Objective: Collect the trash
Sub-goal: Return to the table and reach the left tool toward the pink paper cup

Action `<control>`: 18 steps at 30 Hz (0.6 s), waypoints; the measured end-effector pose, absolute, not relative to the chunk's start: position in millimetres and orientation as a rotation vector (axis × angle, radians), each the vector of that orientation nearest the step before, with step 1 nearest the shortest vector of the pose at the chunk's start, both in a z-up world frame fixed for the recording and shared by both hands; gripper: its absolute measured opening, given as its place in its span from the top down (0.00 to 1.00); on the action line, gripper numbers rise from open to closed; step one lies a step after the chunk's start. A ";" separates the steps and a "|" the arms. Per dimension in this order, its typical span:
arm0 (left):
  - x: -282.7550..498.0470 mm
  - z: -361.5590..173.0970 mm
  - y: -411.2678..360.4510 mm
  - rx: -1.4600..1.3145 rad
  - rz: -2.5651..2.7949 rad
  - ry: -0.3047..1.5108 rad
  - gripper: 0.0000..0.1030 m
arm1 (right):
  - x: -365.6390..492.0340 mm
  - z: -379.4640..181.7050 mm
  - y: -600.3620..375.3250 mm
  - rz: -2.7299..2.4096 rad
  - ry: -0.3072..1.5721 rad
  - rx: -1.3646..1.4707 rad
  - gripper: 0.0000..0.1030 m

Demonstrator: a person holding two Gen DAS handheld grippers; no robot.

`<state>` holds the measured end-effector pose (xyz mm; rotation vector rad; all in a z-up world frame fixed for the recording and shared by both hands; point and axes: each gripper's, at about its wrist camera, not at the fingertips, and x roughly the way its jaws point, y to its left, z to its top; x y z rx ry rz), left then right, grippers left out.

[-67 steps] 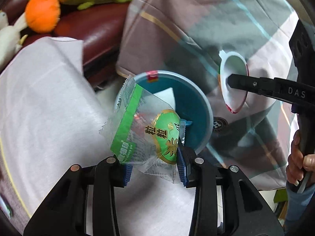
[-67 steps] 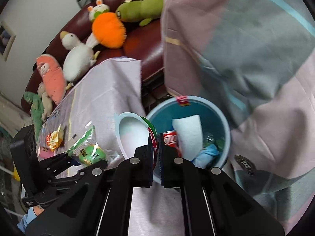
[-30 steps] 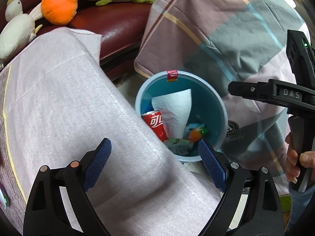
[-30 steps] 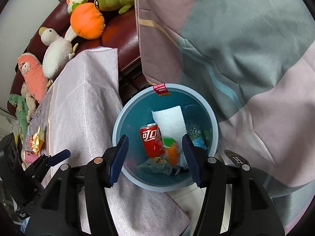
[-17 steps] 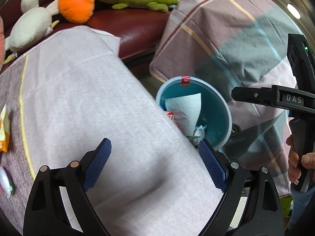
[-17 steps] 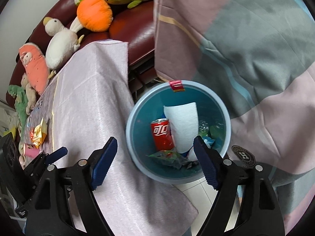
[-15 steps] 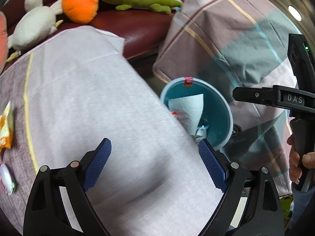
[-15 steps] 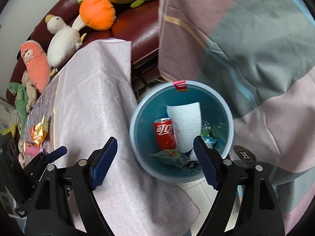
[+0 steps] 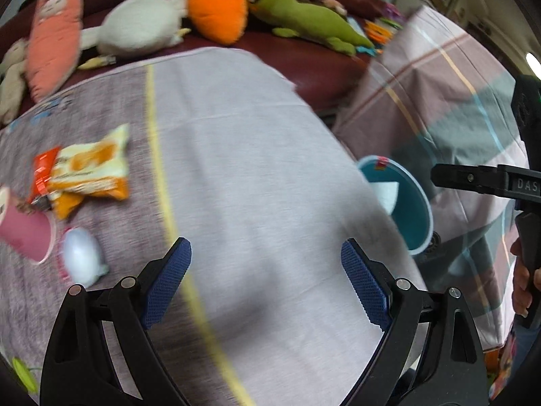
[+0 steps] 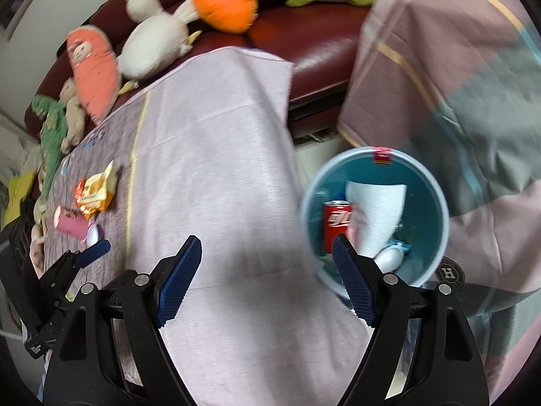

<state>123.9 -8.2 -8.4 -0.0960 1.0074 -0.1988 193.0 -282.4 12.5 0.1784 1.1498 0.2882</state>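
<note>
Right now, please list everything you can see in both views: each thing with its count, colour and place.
bin: 1, blue, on the floor right of the table
can: 1, red, in the bin
paper: 1, white, in the bin
wrapper: 1, orange and yellow, on the table, left
cup: 1, pink, lying by the wrapper
white lid: 1, beside the cup
cloth: 1, pale lilac, covers the table
plush toys: several, orange, green, white, pink, on the sofa
sofa: 1, dark red, behind the table
blanket: 1, checked, right
left gripper: fingers open, empty
right gripper: fingers open, empty
</note>
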 end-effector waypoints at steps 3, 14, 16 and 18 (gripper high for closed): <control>116.5 -7.6 19.1 -0.113 -0.157 0.998 0.12 | 190.4 18.3 -256.3 0.319 1.151 0.146 0.26; 81.8 -17.0 132.7 -0.207 0.019 0.978 0.12 | 182.9 24.2 -155.4 0.436 1.180 0.019 0.23; 74.5 -17.7 155.6 -0.219 0.059 0.969 0.12 | 182.2 23.4 -139.5 0.453 1.186 -0.005 0.23; 71.4 -17.7 174.2 -0.232 0.091 0.960 0.12 | 181.7 21.4 -124.6 0.466 1.196 -0.020 0.23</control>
